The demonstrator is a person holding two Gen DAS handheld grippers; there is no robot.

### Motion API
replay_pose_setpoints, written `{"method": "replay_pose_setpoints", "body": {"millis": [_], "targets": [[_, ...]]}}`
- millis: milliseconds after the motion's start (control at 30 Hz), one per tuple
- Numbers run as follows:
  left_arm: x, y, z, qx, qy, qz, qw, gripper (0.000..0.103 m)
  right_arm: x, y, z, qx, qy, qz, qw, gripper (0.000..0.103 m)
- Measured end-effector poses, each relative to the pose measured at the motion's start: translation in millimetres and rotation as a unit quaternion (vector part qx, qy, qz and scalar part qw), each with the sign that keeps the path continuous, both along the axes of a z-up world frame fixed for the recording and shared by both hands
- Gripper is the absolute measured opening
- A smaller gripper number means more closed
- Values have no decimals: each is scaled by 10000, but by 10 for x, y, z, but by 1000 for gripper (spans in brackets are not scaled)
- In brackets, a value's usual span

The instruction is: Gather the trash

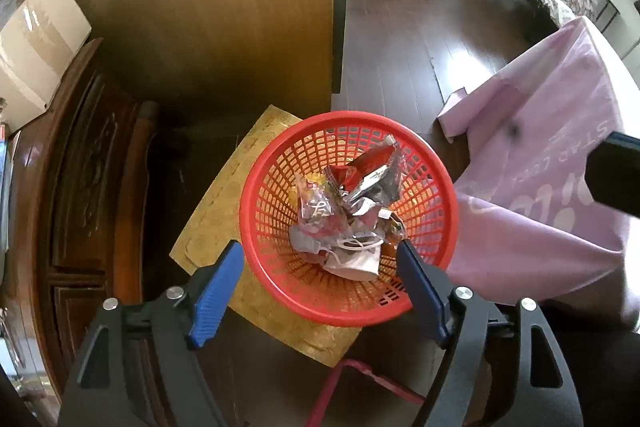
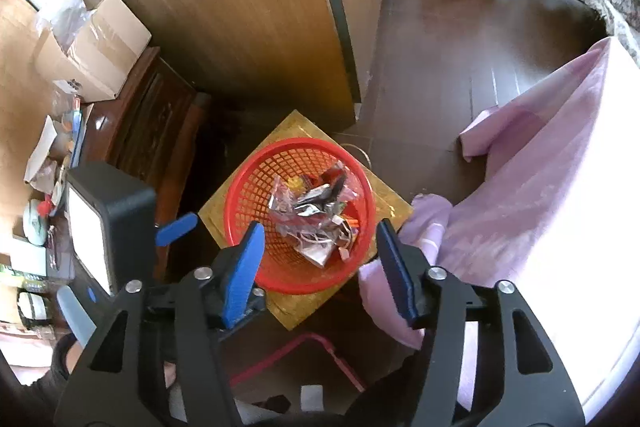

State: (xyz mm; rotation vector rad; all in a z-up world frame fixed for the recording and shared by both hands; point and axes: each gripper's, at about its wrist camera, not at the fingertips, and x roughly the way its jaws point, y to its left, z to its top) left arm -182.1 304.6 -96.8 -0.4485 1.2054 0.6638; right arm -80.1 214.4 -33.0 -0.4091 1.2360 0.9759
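Note:
A red plastic basket (image 1: 276, 267) stands on a yellow mat (image 1: 224, 195) on the floor; it also shows in the right wrist view (image 2: 248, 195). Inside it lies a pile of trash (image 1: 348, 211): foil wrappers, clear plastic and a white mask, also seen in the right wrist view (image 2: 316, 223). My left gripper (image 1: 320, 259) is open and empty, hovering above the basket's near rim. My right gripper (image 2: 318, 239) is open and empty, higher above the basket. The left gripper's body (image 2: 108, 219) shows at the left of the right wrist view.
A table under a pink cloth (image 1: 560, 163) stands right of the basket. A carved dark wooden cabinet (image 1: 88, 187) with a cardboard box (image 2: 96, 51) stands left. A wooden partition (image 1: 224, 3) is behind. A red frame (image 1: 360, 379) lies at the near edge.

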Motion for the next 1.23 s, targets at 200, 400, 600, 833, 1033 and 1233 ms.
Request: {"method": "replay_pose_setpoints", "body": {"millis": [200,400,600,833,1033,1233], "targets": [[-85,-65,160,92,20,15,10000,82,-55,-154,91,-82,-141,-32,9999,69],[-180,-131,270,148,62,70,9998,84,-167,-268,108,-258,-323,4,9991,81],[-243,-176,391,269,86,107,9995,87,-230,-348,87,-333,-458,36,9984,84],[-296,-218,501,392,21,150,9991,94,-293,-391,56,-383,-515,150,9978,87],[-270,-261,518,358,55,73,9993,94,-287,-427,69,-286,-487,88,9984,87],[-254,-281,546,363,18,54,9993,94,-286,-436,77,-244,-436,85,9987,88]]}}
